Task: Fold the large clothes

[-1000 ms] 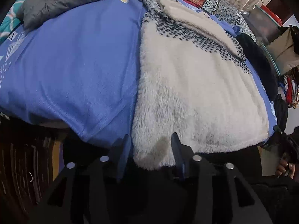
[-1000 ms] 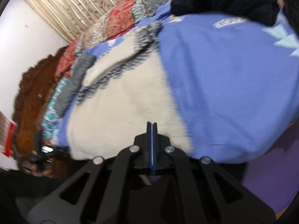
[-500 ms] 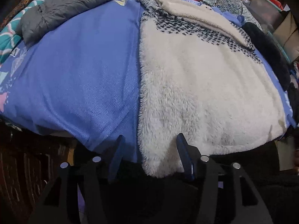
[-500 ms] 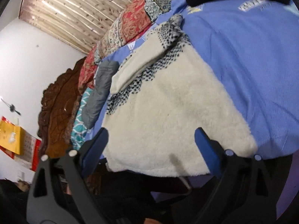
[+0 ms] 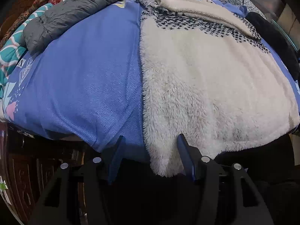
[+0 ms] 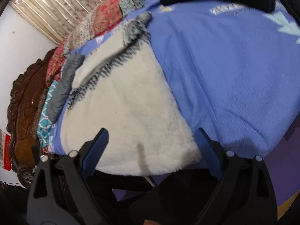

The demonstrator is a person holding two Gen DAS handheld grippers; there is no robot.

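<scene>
Left wrist view: left gripper [image 5: 150, 150] is gaping wide at 6 o'clock, straddling the shaggy cream fleece garment [image 5: 206, 86] without pinching it. Right gripper [image 6: 151, 146] is likewise spreading empty around its hem. Toward 12, nubby blue blanket [image 5: 84, 75] is lying under quilted grey jacket [image 5: 75, 13].

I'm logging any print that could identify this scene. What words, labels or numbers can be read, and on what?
Nothing reads clearly.
White printed patch on the blue blanket: blurred, unreadable.
Small white tag on the blanket's left edge: a triangle mark, no words.
Red hanging by the wall: too small to read.
</scene>
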